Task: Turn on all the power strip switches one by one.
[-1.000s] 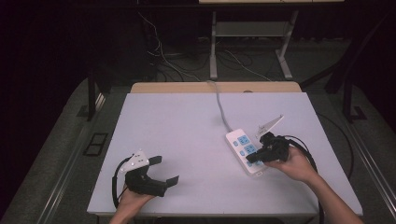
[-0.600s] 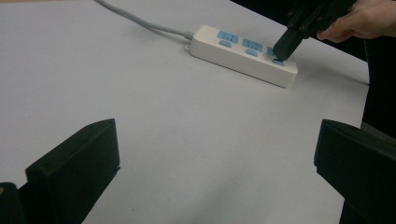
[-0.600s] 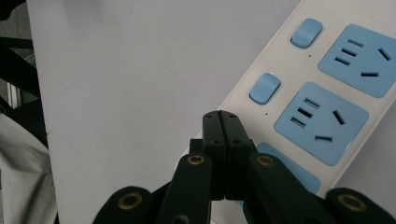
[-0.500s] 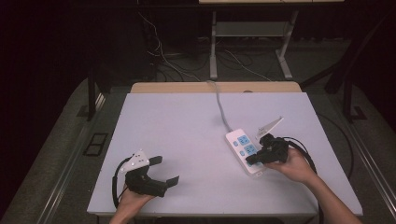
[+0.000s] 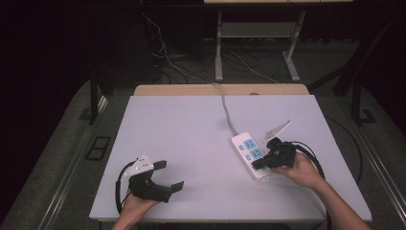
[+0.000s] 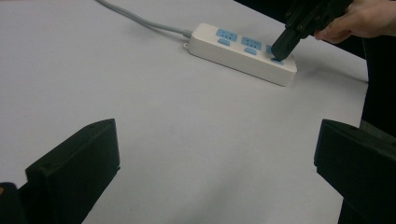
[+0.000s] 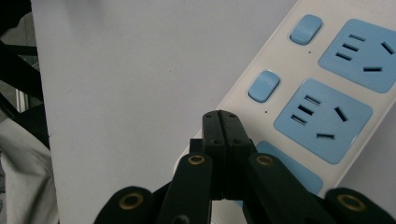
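Observation:
A white power strip (image 5: 245,149) with blue sockets and blue switches lies right of the table's middle. My right gripper (image 5: 257,165) is shut, and its joined tips rest on the strip's near end. In the right gripper view the closed jaws (image 7: 226,122) point down at the strip (image 7: 243,100), just below a blue switch (image 7: 264,86) and beside a socket (image 7: 322,116). My left gripper (image 5: 170,175) stands open near the table's front left with nothing between its fingers. The left gripper view shows its wide-apart jaws (image 6: 215,163) over bare table, with the strip (image 6: 238,51) and the right gripper (image 6: 284,44) farther off.
The strip's grey cable (image 5: 227,112) runs over the white table (image 5: 182,129) to its back edge. A wooden tabletop edge (image 5: 191,89) lies behind it. Cables and metal desk legs (image 5: 219,48) are on the dark floor beyond.

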The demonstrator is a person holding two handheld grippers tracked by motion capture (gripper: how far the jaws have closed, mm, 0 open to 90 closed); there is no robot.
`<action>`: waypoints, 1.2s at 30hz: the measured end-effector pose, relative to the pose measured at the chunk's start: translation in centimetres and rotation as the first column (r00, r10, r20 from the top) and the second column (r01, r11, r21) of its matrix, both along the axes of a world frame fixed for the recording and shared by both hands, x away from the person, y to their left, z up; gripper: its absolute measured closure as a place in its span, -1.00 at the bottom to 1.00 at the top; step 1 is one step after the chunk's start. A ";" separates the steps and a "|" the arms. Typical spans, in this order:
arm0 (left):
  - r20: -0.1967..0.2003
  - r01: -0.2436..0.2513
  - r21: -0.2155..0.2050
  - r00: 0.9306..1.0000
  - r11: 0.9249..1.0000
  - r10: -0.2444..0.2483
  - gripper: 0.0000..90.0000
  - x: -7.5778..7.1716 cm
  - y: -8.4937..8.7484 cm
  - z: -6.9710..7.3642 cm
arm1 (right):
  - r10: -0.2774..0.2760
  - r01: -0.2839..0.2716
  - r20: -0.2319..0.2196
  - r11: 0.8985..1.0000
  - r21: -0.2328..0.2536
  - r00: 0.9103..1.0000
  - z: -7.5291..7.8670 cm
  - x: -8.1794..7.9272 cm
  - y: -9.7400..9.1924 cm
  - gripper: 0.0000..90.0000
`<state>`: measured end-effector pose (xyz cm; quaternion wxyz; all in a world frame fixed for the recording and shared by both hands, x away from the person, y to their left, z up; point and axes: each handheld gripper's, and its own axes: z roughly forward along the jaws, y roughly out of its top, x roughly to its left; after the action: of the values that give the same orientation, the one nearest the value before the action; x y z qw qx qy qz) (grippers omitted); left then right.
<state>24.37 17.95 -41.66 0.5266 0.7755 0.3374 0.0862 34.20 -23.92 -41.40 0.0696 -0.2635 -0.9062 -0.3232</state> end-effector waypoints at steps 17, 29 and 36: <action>-0.001 0.002 0.004 1.000 1.000 -0.002 -1.00 -0.1 -0.1 0.0 | -0.009 0.009 -0.003 1.000 -0.007 1.000 -0.1 -0.1 0.1 1.00; 0.001 0.000 0.002 1.000 1.000 0.000 -1.00 -0.1 0.0 0.1 | -0.009 0.009 0.019 1.000 -0.007 1.000 -0.2 -0.2 0.1 1.00; -0.003 -0.004 0.002 1.000 1.000 0.004 -1.00 0.0 0.1 0.0 | -0.012 0.012 0.035 1.000 0.002 0.999 -0.2 -0.4 0.0 1.00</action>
<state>24.39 18.08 -41.66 0.5251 0.7756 0.3395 0.0865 33.75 -23.91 -41.57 0.0519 -0.2632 -0.9054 -0.3291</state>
